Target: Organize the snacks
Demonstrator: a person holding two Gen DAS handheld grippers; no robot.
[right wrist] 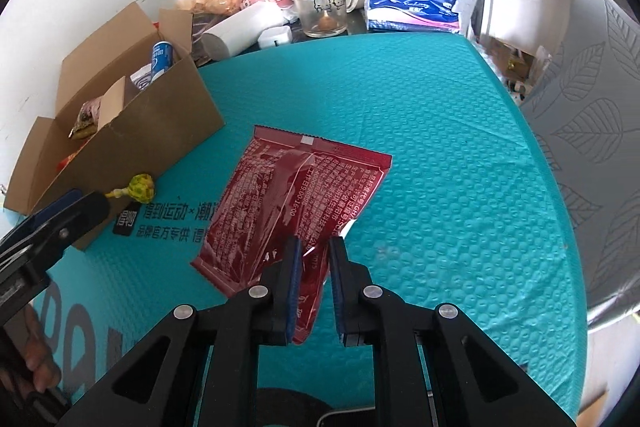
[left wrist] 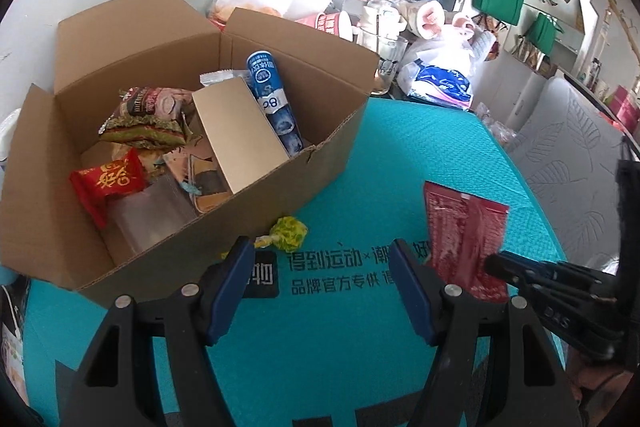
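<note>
Right claw (right wrist: 314, 259) is clenched on the near edge of a red snack packet (right wrist: 296, 195), lifted w/ its far end sticking out over the teal-covered desk (right wrist: 460, 187), probably so it can be carried to the cardboard box (left wrist: 280, 187) at left, already holding several snacks. Left claw (left wrist: 320, 259) hangs released w/ nothing between its pads, just in front of the box. A yellow-green lollipop (left wrist: 289, 234) lies on the desk against the box's front wall, between the box and the left claw, likely next to go in.
</note>
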